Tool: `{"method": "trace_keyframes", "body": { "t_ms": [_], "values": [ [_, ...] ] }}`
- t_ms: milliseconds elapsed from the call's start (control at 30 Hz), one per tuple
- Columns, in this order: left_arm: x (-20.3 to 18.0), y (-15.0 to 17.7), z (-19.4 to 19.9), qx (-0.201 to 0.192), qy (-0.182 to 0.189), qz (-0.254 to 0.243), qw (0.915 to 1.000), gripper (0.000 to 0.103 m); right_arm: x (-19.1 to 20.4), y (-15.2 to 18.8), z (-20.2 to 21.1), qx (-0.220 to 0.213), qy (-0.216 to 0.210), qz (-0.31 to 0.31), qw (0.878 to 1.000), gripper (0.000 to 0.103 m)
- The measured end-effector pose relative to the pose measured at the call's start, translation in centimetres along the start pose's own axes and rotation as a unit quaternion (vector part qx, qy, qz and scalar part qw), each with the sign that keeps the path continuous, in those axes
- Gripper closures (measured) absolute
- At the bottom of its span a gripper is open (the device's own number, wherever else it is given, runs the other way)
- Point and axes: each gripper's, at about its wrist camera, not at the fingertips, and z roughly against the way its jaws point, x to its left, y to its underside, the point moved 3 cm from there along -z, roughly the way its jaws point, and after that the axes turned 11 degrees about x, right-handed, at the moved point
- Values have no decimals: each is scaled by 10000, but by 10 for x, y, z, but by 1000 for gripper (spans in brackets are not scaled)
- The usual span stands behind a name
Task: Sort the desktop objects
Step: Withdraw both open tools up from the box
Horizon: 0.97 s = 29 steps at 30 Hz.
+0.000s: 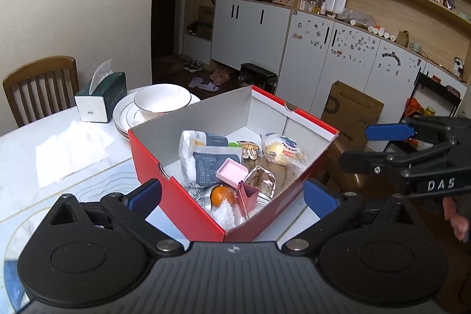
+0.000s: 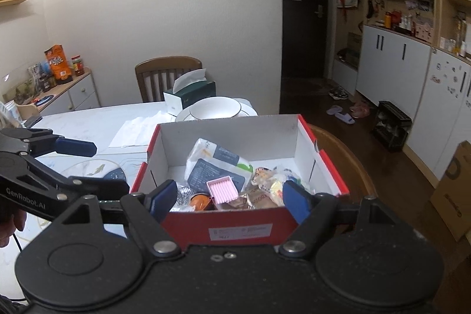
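A red cardboard box (image 1: 176,196) with a white inside stands on the table and holds several items: a grey-and-white packet (image 1: 206,161), a pink ridged tray (image 1: 232,172), an orange (image 1: 222,194), a wrapped bun (image 1: 282,150) and a foil packet (image 1: 262,181). My left gripper (image 1: 232,197) is open and empty, its jaws wide on either side of the box's near corner. My right gripper (image 2: 231,196) is open and empty over the box's near wall (image 2: 229,218). It also shows in the left wrist view (image 1: 368,146), to the right of the box.
A white bowl (image 1: 162,100) on stacked plates, a green tissue box (image 1: 100,100) and flat paper napkins (image 1: 70,149) lie on the marble table (image 1: 35,196) behind and left of the box. Wooden chairs stand at the table's far side (image 2: 167,75) and beside the box (image 2: 347,161).
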Motion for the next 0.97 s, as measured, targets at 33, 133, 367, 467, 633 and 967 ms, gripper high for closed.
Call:
{"method": "trace_keyframes", "body": {
  "t_ms": [33,133,367,467,633,967],
  "values": [
    [0,2,1,-2,-8,-26,10000,0,3,3,1,12,58,-11,10000,24],
    [-2,7,3,-15,-53,-104,9999,0,9,9,2,39,139,-64,9999,24],
    [-1,11,10,-134,-46,-154,9998,0,18,15,6,-39,344,-222,9992,24],
    [1,11,11,-157,-58,-123,9998,0,21,17,5,-31,357,-249,9990,24],
    [3,11,10,-121,-40,-70,9999,0,23,20,2,19,401,-287,9988,24],
    [4,12,7,-64,-79,-91,9999,0,24,20,-2,86,428,-335,9985,24]
  ]
}}
